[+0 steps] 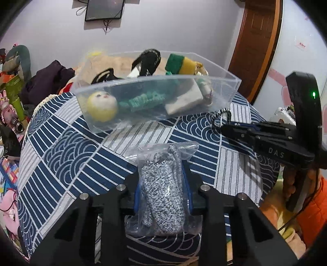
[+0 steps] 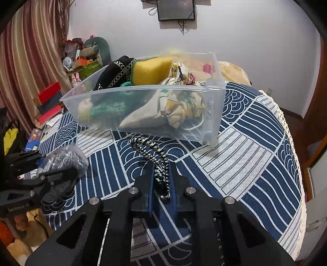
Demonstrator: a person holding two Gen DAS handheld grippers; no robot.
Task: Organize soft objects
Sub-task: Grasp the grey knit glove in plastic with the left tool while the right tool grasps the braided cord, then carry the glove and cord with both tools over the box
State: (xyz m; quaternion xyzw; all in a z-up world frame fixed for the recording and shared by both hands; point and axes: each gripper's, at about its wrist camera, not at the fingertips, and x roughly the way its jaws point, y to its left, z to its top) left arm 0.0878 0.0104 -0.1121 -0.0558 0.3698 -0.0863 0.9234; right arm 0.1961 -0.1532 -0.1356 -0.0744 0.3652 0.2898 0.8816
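A clear plastic bin (image 1: 214, 81) (image 2: 212, 114) stands on the table. It holds a yellow-headed doll (image 1: 102, 106) in a green knit, a yellow-green sponge (image 1: 179, 63) (image 2: 151, 70), black slippers (image 1: 148, 61) and a printed cloth (image 2: 184, 106). My left gripper (image 1: 163, 180) is shut on a clear bag of grey knit fabric (image 1: 161, 194) (image 2: 61, 161), in front of the bin. My right gripper (image 2: 161, 174) (image 1: 222, 129) is shut on a black-and-white braided cord (image 2: 153, 151) (image 1: 218, 116), near the bin's front wall.
The table wears a blue-and-white patterned cloth (image 1: 67, 147) (image 2: 255, 163). Toys and boxes crowd the left side (image 1: 12, 102) (image 2: 49, 102). A wooden door (image 1: 257, 47) stands at the right. A dark screen (image 2: 175, 9) hangs on the wall.
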